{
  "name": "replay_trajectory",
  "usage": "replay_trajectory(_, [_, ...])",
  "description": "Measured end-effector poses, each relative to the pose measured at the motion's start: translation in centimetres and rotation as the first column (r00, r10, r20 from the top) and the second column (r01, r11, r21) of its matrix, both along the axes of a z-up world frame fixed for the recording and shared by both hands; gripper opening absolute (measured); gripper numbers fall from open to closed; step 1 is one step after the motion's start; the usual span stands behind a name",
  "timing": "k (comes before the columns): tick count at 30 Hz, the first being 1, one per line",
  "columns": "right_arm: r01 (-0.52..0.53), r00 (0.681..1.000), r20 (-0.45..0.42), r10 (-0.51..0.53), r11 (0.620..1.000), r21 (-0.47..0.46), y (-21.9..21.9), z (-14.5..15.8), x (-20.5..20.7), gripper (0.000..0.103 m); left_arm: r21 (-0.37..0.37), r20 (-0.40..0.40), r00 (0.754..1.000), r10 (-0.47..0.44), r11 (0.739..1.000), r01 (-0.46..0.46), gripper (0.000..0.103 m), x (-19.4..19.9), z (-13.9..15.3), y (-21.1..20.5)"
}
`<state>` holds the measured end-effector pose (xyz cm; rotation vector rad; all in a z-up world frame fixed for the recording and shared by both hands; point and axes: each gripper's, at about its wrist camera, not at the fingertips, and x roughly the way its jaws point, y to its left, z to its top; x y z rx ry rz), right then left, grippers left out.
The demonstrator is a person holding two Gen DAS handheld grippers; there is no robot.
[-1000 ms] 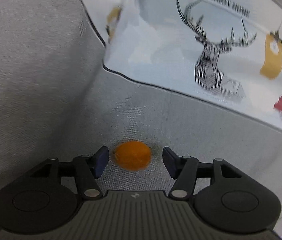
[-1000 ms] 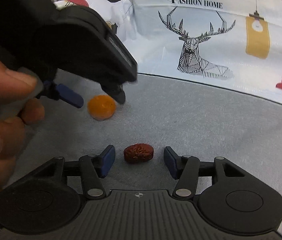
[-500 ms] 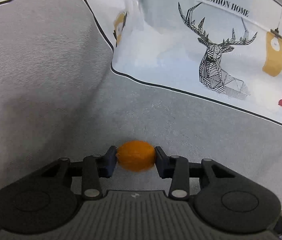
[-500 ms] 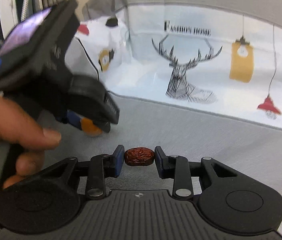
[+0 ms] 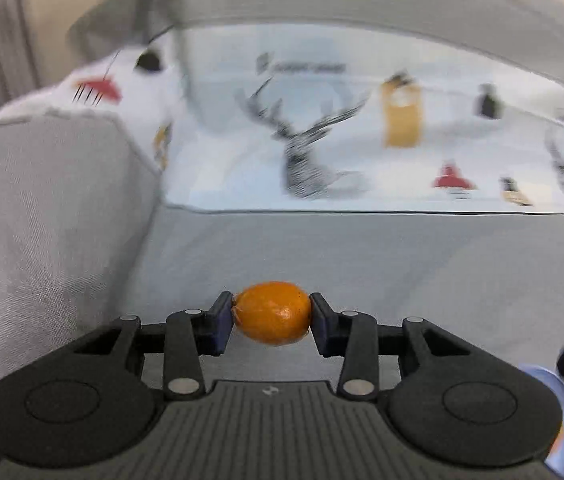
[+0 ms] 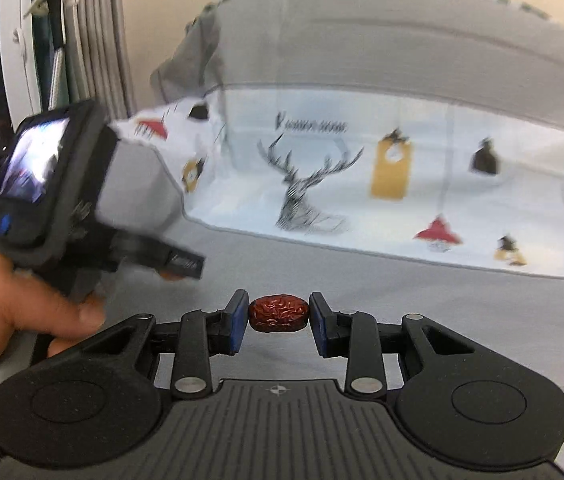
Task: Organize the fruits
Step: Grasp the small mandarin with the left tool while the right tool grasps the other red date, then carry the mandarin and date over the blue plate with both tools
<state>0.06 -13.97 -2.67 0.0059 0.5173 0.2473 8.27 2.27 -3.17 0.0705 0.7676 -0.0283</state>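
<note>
Our left tool (image 5: 270, 314) is clenched on the small orange fruit (image 5: 272, 312), and our right tool (image 6: 278, 314) pinches the wrinkled red date (image 6: 278, 313), both lifted clear of the grey sofa seat (image 6: 441, 304). The left tool sits at nine o'clock of the right. We judge the round fruit could roll out of its narrow grip if we swing fast, and the date could slip.

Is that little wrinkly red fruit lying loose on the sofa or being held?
Held. The red date sits pinched between the right gripper's two blue pads, one pressing on each end.
</note>
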Motion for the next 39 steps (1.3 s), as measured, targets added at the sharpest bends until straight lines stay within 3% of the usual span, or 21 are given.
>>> replay_trajectory(6, [0.101, 0.995, 0.013, -0.102, 0.994, 0.041, -5.2, 0.8, -5.1, 0.035, -0.048, 0.056, 0.989, -0.137, 0.989, 0.140, 0.045, -6.3, 2.9, -4.2])
replay_trajectory(10, [0.168, 0.985, -0.050, -0.165, 0.984, 0.055, -7.0, -1.5, -6.4, 0.035, -0.064, 0.039, 0.982, -0.185, 0.980, 0.187, 0.045, -9.4, 1.4, -6.2])
replay_trajectory(12, [0.182, 0.982, -0.055, -0.179, 0.982, 0.043, -7.7, -1.9, -6.8, 0.035, 0.000, 0.003, 0.976, -0.216, 0.976, 0.216, 0.045, -10.3, -0.4, -7.3])
replay_trajectory(14, [0.183, 0.983, -0.037, -0.182, 0.983, 0.013, -8.3, -2.3, -7.2, 0.035, 0.083, -0.037, 0.972, -0.231, 0.969, 0.233, 0.045, -10.3, -1.7, -8.6])
replay_trajectory(18, [0.208, 0.976, -0.061, -0.209, 0.978, -0.033, -9.5, -3.7, -7.0, 0.035, 0.119, -0.037, 0.971, -0.237, 0.963, 0.240, 0.045, -9.8, -3.0, -9.1])
replay_trajectory(26, [0.212, 0.965, -0.146, -0.218, 0.976, -0.054, -10.4, -5.7, -6.2, 0.035, 0.085, -0.070, 0.961, -0.268, 0.958, 0.274, 0.045, -9.1, -4.1, -9.9])
replay_trajectory(29, [0.195, 0.967, -0.157, -0.203, 0.979, -0.062, -10.2, -5.9, -6.0, 0.035, 0.068, -0.067, 0.945, -0.319, 0.944, 0.323, 0.045, -9.4, -4.4, -11.0])
replay_trajectory(33, [0.185, 0.964, -0.181, -0.196, 0.980, -0.077, -9.9, -6.3, -5.6, 0.035, 0.054, -0.069, 0.907, -0.416, 0.906, 0.419, 0.045, -10.4, -5.0, -12.7])
replay_trajectory(39, [0.181, 0.950, -0.241, -0.201, 0.978, -0.101, -9.9, -7.3, -5.2, 0.035, 0.101, -0.079, 0.875, -0.478, 0.869, 0.484, 0.045, -11.4, -6.1, -14.7])
